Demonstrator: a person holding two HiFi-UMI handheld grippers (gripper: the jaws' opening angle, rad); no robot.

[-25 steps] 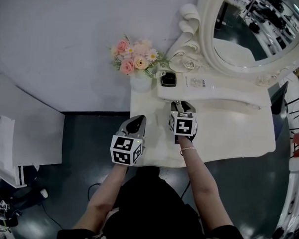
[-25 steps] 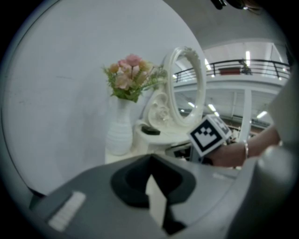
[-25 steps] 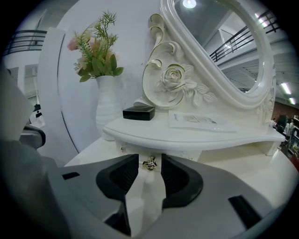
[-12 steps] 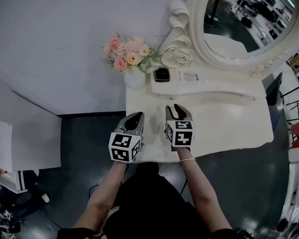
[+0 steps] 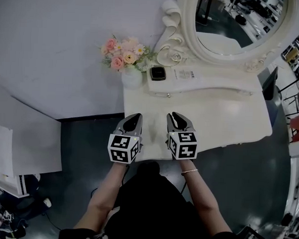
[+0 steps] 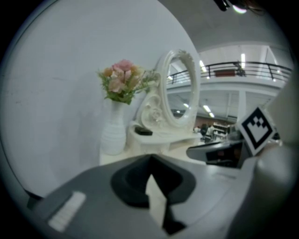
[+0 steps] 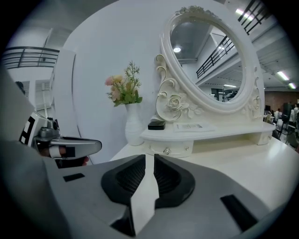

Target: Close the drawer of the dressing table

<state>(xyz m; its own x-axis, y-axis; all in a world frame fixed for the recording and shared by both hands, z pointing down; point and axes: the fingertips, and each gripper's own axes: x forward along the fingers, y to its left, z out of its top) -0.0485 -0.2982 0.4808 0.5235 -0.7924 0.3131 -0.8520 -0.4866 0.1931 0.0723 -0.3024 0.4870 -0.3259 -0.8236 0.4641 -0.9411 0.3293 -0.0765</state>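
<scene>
The white dressing table [image 5: 238,115] has a raised shelf at the back. Its small drawer [image 7: 167,150] carries a crystal knob [image 5: 169,95] and sits flush with the shelf front. My right gripper [image 5: 175,116] [image 7: 149,156] hovers over the table's near edge, well back from the drawer and pointing at it. Its jaws are closing to a narrow gap, with nothing between them. My left gripper [image 5: 134,119] [image 6: 149,158] hangs beside it at the table's front left corner, with its jaws meeting at the tips and empty.
A white vase of pink flowers [image 5: 128,63] stands at the table's back left corner. A black compact [image 5: 157,73] and a printed card [image 5: 186,73] lie on the shelf under the oval mirror [image 5: 233,21]. Dark floor lies left of the table.
My right gripper has pulled back from the drawer front towards the table's near edge, and its jaws have narrowed. The left gripper has stayed put.
</scene>
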